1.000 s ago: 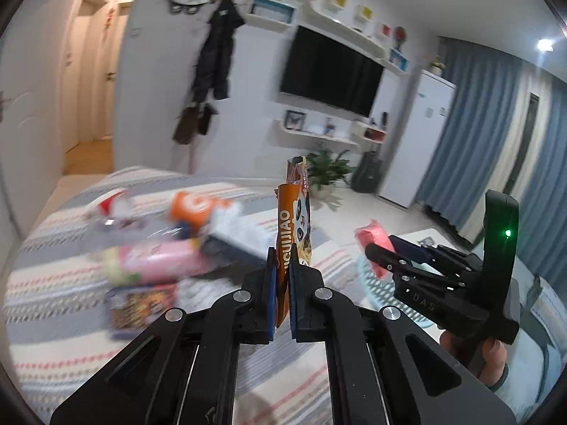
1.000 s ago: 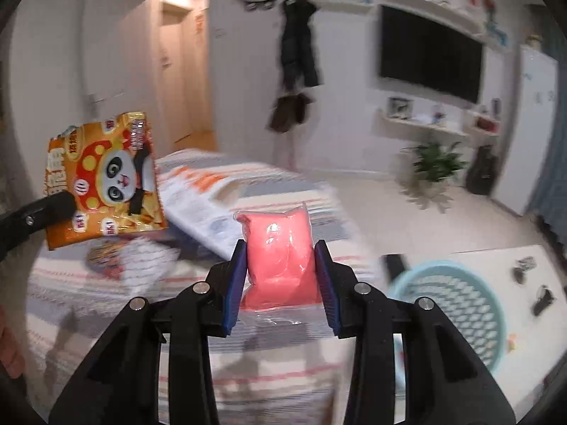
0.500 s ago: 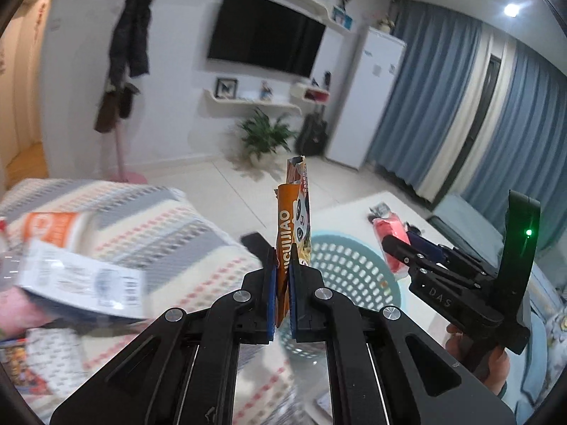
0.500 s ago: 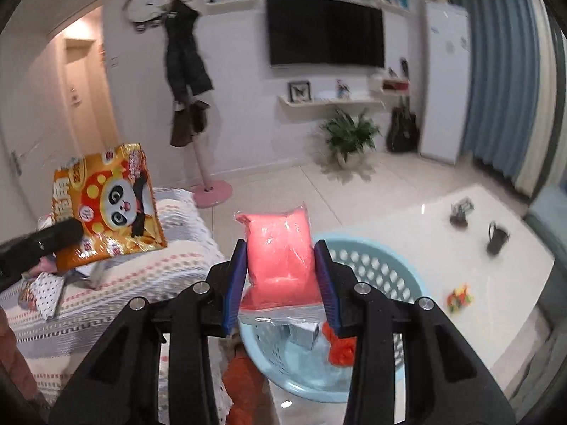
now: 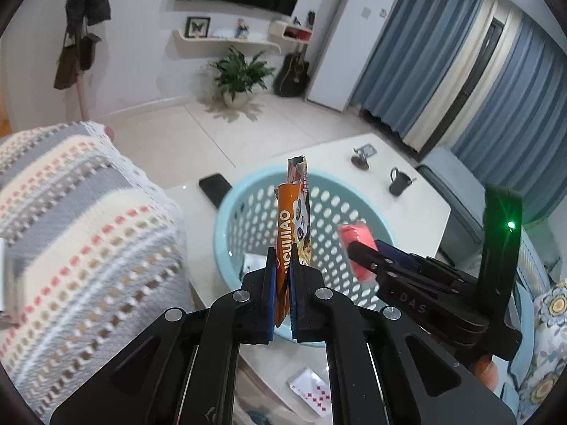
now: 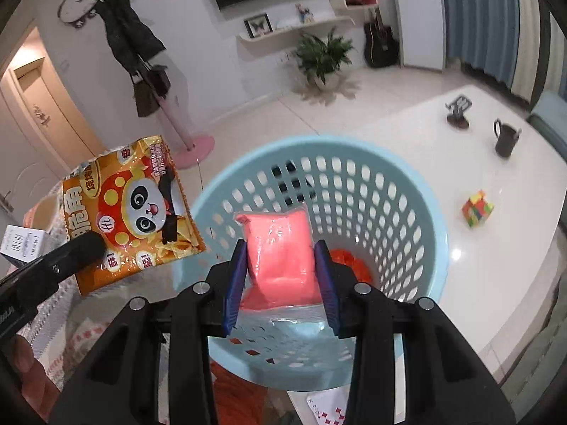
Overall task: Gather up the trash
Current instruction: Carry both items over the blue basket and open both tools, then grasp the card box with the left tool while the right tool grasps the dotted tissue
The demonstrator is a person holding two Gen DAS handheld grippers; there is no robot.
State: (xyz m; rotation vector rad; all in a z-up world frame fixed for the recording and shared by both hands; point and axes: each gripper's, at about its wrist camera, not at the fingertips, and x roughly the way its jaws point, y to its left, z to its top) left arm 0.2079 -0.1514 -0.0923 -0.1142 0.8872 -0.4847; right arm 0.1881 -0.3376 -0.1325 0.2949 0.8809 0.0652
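My left gripper (image 5: 282, 276) is shut on an orange panda snack bag (image 5: 291, 226), held edge-on above the near rim of a light blue perforated basket (image 5: 248, 212). The bag also shows in the right wrist view (image 6: 131, 209), left of the basket (image 6: 418, 212). My right gripper (image 6: 280, 276) is shut on a pink plastic packet (image 6: 280, 244), held over the basket's opening. The right gripper (image 5: 368, 255) and its packet (image 5: 356, 241) show in the left wrist view, over the basket's right side. Some trash, one piece orange-red (image 6: 351, 262), lies inside the basket.
The basket stands on a white low table (image 6: 496, 219) with a black mug (image 6: 506, 138), a colour cube (image 6: 477, 209), a phone (image 5: 215, 187) and playing cards (image 5: 312, 389). A striped knit-covered sofa (image 5: 71, 219) lies left. A small white box (image 6: 21, 244) sits at far left.
Both grippers have swung right from the striped sofa to the basket, carrying the snack bag and the pink packet. The basket now lies directly under them and closer.
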